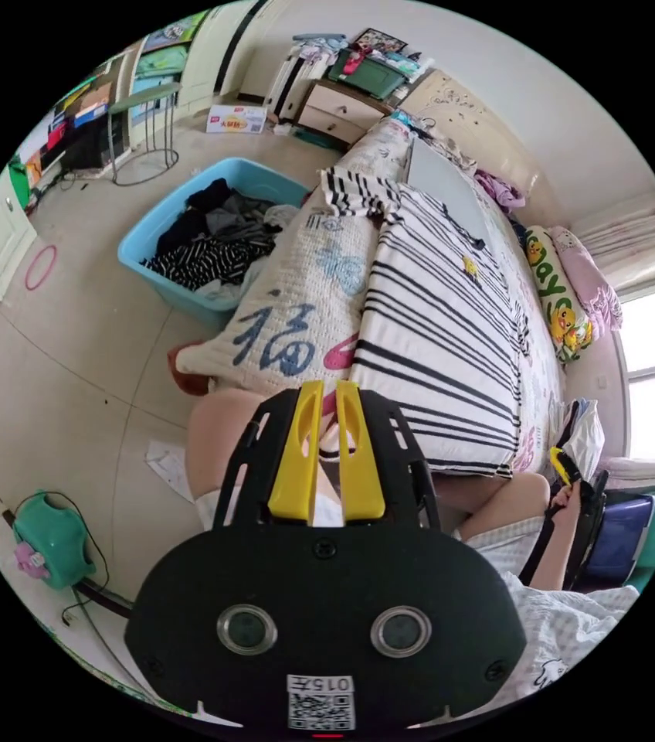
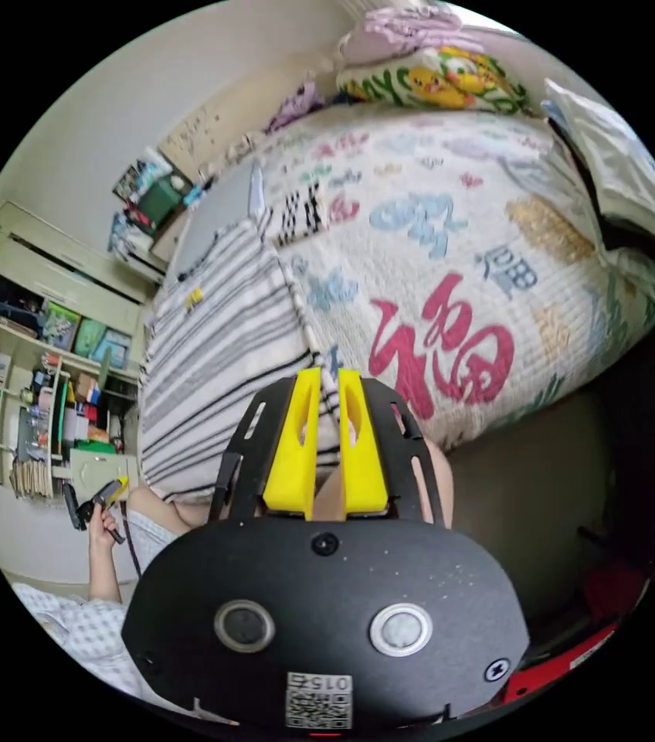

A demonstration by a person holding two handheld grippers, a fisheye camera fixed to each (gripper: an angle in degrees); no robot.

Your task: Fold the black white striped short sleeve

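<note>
Bed's quilt (image 1: 296,309) under my striped shirt (image 1: 443,325), blue laundry basket (image 1: 150,255) beside bed edge, both grippers' fingers (image 1: 296,456) together, empty.

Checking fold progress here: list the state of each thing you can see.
Black-and-white striped short-sleeve shirt: spread flat on the quilt, one side folded in.
Blue plastic laundry basket: open, holding dark clothes.
Left tool: jaws nearly closed, gripping nothing.
Right tool: jaws nearly closed, gripping nothing.
</note>
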